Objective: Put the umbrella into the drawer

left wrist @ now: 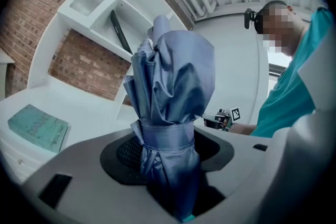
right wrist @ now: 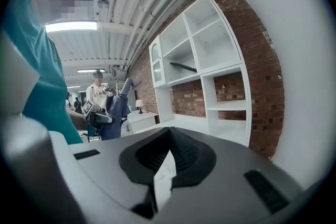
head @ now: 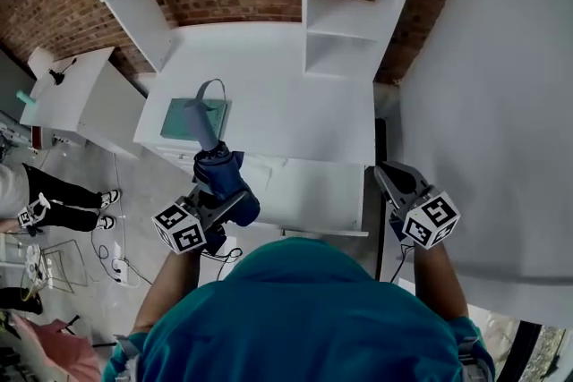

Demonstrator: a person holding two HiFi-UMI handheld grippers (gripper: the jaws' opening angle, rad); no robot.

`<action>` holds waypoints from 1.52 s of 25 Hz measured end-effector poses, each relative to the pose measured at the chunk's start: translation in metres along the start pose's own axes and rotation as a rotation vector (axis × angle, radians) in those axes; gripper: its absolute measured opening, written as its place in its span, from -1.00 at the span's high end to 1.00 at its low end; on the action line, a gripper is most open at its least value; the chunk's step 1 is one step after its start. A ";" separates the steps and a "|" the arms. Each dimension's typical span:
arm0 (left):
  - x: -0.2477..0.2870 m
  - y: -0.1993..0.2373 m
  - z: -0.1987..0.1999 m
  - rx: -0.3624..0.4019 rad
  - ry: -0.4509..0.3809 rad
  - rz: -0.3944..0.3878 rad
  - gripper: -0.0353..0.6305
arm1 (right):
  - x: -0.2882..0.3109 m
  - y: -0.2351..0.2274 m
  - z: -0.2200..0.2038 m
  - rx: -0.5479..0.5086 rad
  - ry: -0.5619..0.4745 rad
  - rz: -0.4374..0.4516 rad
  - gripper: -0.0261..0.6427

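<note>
Umbrella stands over the front edge of the white cabinet, pinched by our left gripper, our right gripper closed and empty beside that cabinet; we risk slick fabric slipping free.
</note>
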State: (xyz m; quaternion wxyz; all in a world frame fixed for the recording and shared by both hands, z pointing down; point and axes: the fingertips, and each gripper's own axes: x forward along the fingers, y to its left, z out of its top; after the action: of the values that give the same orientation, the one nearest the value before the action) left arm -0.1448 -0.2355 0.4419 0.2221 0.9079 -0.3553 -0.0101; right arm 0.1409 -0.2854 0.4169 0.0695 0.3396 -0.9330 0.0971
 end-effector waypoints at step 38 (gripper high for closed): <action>0.118 0.118 -0.246 0.521 1.006 -0.130 0.13 | 0.055 -0.046 -0.085 0.065 0.107 -0.060 0.86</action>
State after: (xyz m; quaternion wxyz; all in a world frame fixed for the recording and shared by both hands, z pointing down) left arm -0.0890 -0.2917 0.7288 0.1319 0.8457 -0.1400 0.4979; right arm 0.1338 -0.3346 0.5165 0.1108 0.3637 -0.9137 0.1433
